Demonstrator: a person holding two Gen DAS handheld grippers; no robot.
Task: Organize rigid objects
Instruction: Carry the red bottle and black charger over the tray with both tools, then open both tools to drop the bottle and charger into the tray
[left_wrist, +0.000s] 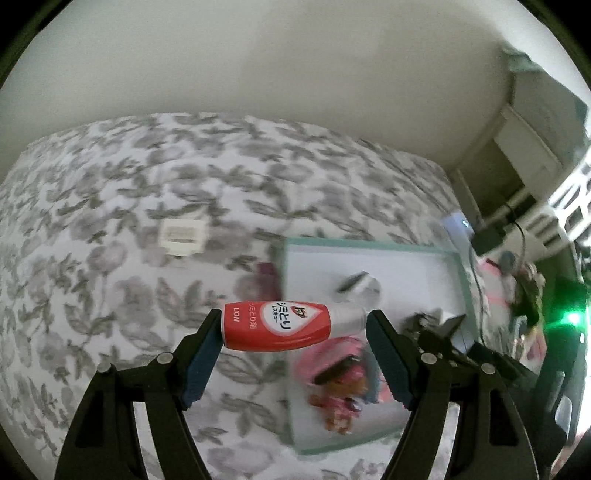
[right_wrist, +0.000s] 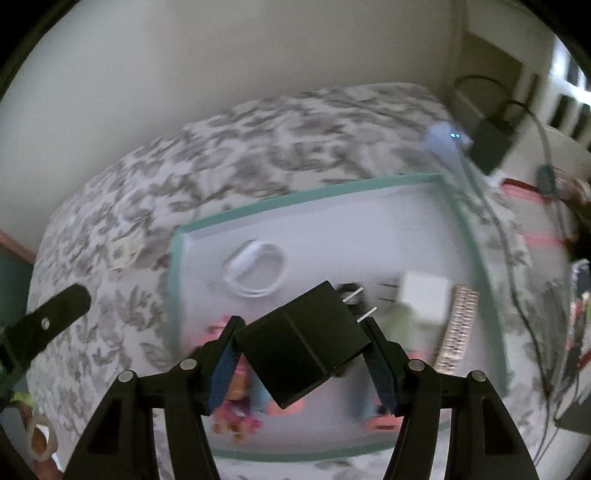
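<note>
My left gripper (left_wrist: 294, 320) is shut on a red bottle (left_wrist: 275, 328) with a white cap, held crosswise between the pads above the floral bedspread (left_wrist: 110, 221). The bottle's cap end reaches over the left rim of a teal-edged white tray (left_wrist: 369, 245). My right gripper (right_wrist: 303, 332) is shut on a black plug adapter (right_wrist: 303, 347), tilted with its two metal prongs pointing up and right. It hangs over the tray (right_wrist: 295, 197). Inside the tray lie a coiled white cable (right_wrist: 256, 273), a white cube charger (right_wrist: 424, 299), a beige comb-like piece (right_wrist: 458, 328) and pink toys (right_wrist: 236, 417).
A small white box (left_wrist: 181, 236) lies on the bedspread left of the tray. Cables (right_wrist: 517, 258) and a dark box (right_wrist: 491, 140) sit past the tray's right side. A tape roll (right_wrist: 40, 439) shows at the lower left. A pale wall stands behind the bed.
</note>
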